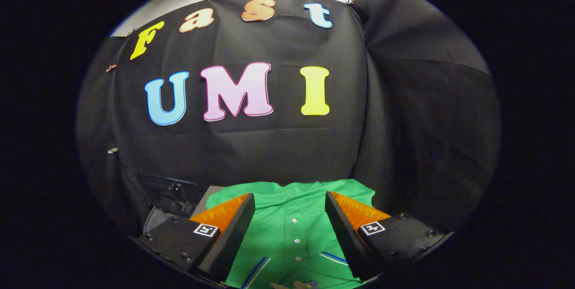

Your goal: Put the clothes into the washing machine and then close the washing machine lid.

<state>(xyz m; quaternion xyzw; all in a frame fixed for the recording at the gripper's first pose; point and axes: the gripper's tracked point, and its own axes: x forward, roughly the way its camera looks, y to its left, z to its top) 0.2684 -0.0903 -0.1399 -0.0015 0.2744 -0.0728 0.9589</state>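
A green button-up shirt (292, 230) with white buttons and a striped collar lies flat below and ahead of my gripper (289, 199). The gripper is open, its two fingers spread wide apart above the shirt, one on each side of the button placket, with nothing pressed between them. To the left of the left finger I see part of a dark machine (168, 194) with a grey rounded rim; how its lid stands I cannot tell.
The black cloth wall of the booth rises just behind the shirt and wraps round to the right. A grey surface (211, 192) shows at the shirt's far left corner.
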